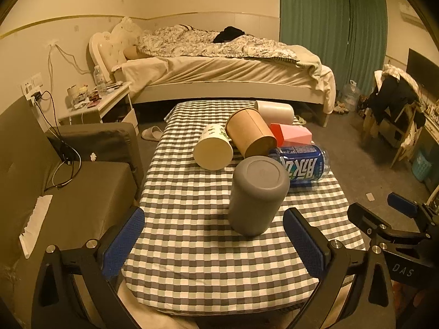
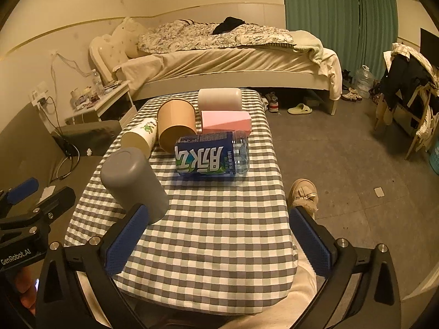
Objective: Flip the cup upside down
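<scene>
A grey cup [image 1: 256, 194] stands upside down on the checkered table [image 1: 192, 246], its flat base on top. It also shows in the right wrist view [image 2: 134, 181]. My left gripper [image 1: 214, 241] is open and empty, its blue pads [image 1: 124, 242] set wide apart just in front of the cup without touching it. My right gripper [image 2: 219, 242] is open and empty over the table's [image 2: 219, 233] near part, with the cup just beyond its left pad [image 2: 126, 240]. The right gripper also shows at the right edge of the left wrist view [image 1: 384, 213].
Behind the grey cup lie a white printed paper cup [image 1: 214, 148], a brown paper cup [image 1: 251, 135], a white cylinder [image 1: 274, 112], a pink box [image 1: 292, 135] and a blue-labelled bottle [image 1: 301, 166]. A grey sofa [image 1: 68, 192] stands left, a bed [image 1: 219, 65] behind.
</scene>
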A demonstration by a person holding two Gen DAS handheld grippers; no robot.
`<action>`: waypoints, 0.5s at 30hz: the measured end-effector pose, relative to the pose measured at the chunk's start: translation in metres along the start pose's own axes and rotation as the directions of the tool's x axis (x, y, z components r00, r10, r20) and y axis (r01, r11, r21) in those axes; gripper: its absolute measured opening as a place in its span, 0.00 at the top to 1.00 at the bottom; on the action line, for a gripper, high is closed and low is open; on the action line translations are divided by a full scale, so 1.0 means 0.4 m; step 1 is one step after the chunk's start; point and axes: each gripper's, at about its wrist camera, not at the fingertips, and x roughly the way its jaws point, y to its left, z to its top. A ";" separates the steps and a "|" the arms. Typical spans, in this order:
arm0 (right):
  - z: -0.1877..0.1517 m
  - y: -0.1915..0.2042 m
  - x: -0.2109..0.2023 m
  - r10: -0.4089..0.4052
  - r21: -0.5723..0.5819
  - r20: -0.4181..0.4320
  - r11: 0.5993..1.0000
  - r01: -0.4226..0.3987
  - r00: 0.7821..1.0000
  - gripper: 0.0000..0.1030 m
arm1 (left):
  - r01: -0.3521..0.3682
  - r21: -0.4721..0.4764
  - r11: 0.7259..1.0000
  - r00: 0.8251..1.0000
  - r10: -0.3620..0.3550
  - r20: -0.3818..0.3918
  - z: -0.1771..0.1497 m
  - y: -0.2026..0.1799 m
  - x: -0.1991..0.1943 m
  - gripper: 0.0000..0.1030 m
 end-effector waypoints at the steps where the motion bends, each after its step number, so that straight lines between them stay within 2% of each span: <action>1: 0.000 0.003 0.001 0.000 -0.004 -0.001 1.000 0.000 1.000 0.00 | -0.001 -0.002 1.000 1.000 0.001 0.000 -0.002 0.001 0.000 0.00; 9: -0.001 0.013 -0.001 0.001 -0.017 0.002 1.000 -0.001 1.000 0.00 | -0.008 -0.035 0.999 1.000 0.008 -0.001 -0.004 0.022 -0.001 0.00; 15: -0.002 0.021 -0.001 0.001 -0.024 0.003 1.000 -0.001 1.000 0.00 | -0.005 -0.022 1.000 1.000 0.005 0.007 -0.005 0.026 -0.003 0.00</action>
